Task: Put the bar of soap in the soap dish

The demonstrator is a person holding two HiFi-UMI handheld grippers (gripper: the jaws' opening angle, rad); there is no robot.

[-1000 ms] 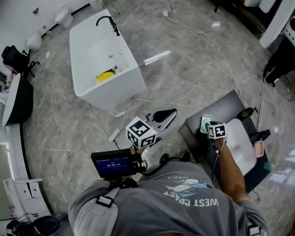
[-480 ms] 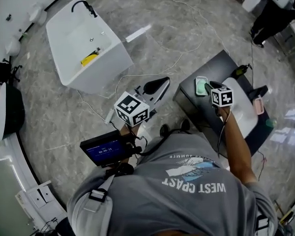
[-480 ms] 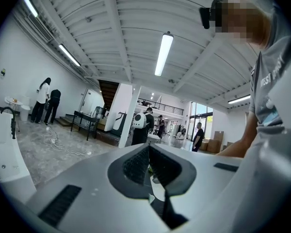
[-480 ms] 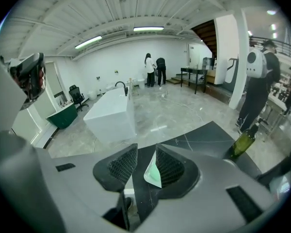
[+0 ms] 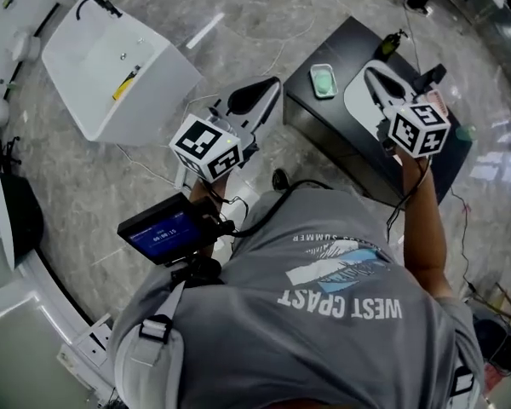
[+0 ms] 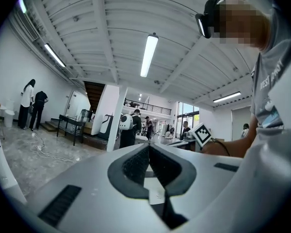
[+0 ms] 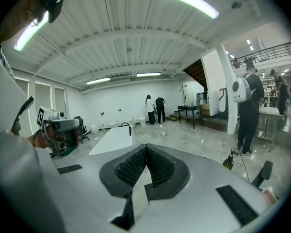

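Grey marbled floor fills the head view, with a white bathtub (image 5: pixel 111 66) at the far left and a dark cabinet (image 5: pixel 324 122) at the far right that carries a white basin (image 5: pixel 358 105).

On the cabinet top, just left of the basin, stands the soap dish (image 5: pixel 313 82), and the pale green bar of soap (image 5: pixel 324 81) lies flat inside it. The bar's long axis follows the dish's length, running from near to far with a slight lean; no stamp or lettering can be made out on it.

The right gripper (image 5: pixel 371 73) hangs over the basin, just right of the dish and apart from the soap. Its own view shows the jaws clenched together with nothing between them. The left gripper (image 5: pixel 272 84) is out over the floor to the left of the cabinet, and its jaws are likewise pressed shut on nothing.

The person's grey shirt (image 5: pixel 324 313) bears the print "WEST COAST", upside down in the head view, with smaller lettering above that seems to read "SUMMER". A small lit screen (image 5: pixel 157 235) sits near the person's left side; its figures are too small to read.
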